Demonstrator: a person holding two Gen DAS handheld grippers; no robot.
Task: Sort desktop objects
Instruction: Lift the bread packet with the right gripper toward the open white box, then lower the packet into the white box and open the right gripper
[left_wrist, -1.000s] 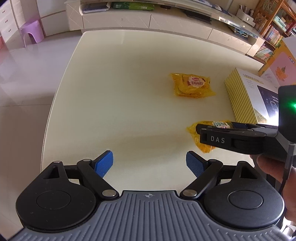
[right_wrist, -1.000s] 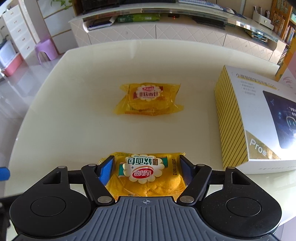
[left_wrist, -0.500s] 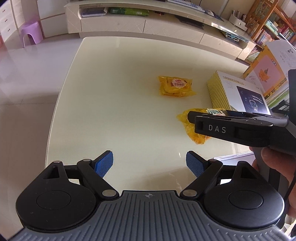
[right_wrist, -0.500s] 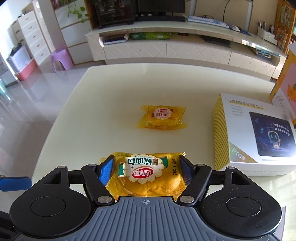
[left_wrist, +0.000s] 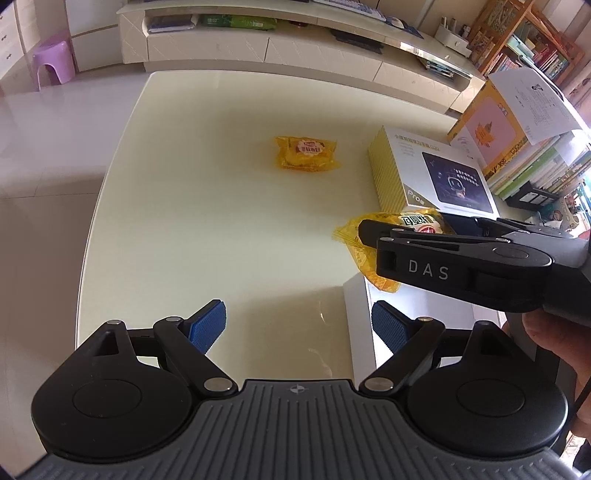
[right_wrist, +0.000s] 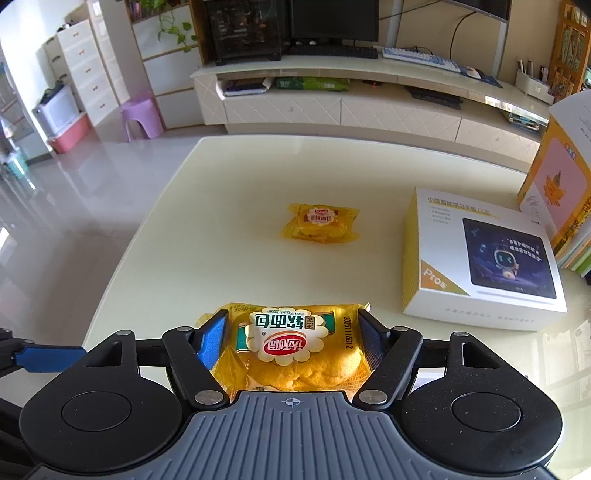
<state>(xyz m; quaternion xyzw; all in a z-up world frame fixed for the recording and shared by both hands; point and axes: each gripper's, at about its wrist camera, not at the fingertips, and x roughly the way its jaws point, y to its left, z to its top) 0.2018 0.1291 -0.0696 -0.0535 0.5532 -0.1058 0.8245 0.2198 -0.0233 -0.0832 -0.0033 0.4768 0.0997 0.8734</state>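
My right gripper (right_wrist: 291, 341) is shut on a yellow bread packet (right_wrist: 295, 350), held in the air above the near part of the cream table (right_wrist: 221, 206). From the left wrist view the same held packet (left_wrist: 373, 236) shows ahead of the right gripper's black body (left_wrist: 461, 266), which a hand grips. A second yellow bread packet (right_wrist: 320, 222) (left_wrist: 306, 153) lies flat mid-table. My left gripper (left_wrist: 299, 326) is open over the table's near edge, with nothing between its blue pads (left_wrist: 207, 325).
A white and yellow boxed tablet (right_wrist: 476, 258) (left_wrist: 424, 170) lies on the table's right side. An orange box (right_wrist: 557, 184) and books stand beyond it at the right edge. A long cabinet (right_wrist: 332, 107) and a purple stool (right_wrist: 142, 114) are across the floor.
Both grippers have risen and pulled back, so the table looks smaller and farther. The right gripper keeps the packet clamped. The left stays open.
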